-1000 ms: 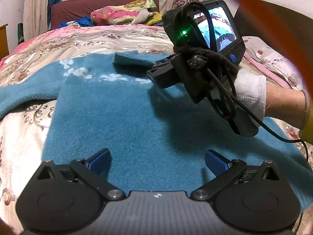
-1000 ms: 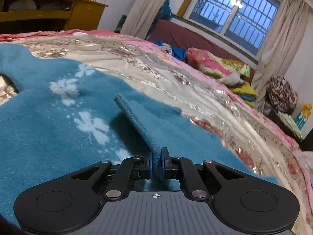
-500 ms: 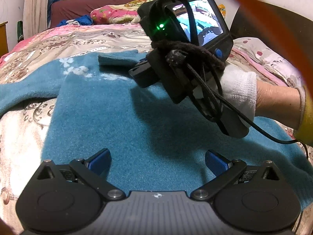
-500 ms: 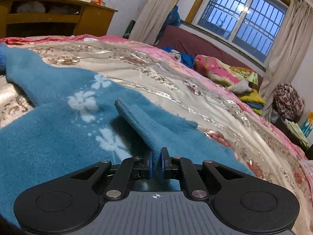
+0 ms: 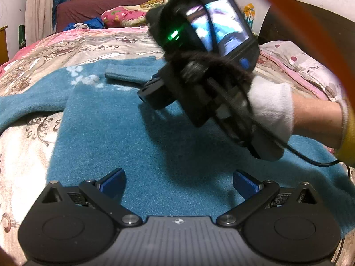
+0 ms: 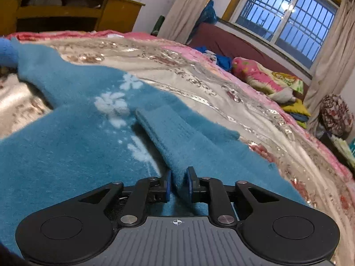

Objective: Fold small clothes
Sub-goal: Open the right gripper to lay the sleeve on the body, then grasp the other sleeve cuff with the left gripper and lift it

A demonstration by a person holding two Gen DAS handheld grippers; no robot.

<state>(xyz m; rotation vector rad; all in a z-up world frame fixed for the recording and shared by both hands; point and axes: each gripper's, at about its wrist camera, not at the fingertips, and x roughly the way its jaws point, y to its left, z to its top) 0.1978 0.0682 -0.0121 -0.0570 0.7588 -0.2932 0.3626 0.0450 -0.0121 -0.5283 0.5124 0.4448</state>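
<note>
1. Right wrist view: a teal sweater (image 6: 66,155) with white snowflakes lies flat on the bed (image 6: 199,77). Its right sleeve (image 6: 177,137) is folded across the body, toward 11 o'clock.
2. The right gripper (image 6: 178,182) has just been opening; the sleeve sits between its fingers, now slack.
3. The left gripper (image 5: 178,182) hovers spread wide at 6 o'clock, empty.
4. Judged: one sleeve done; the other sleeve and the body remain.
5. No readable writing.
</note>
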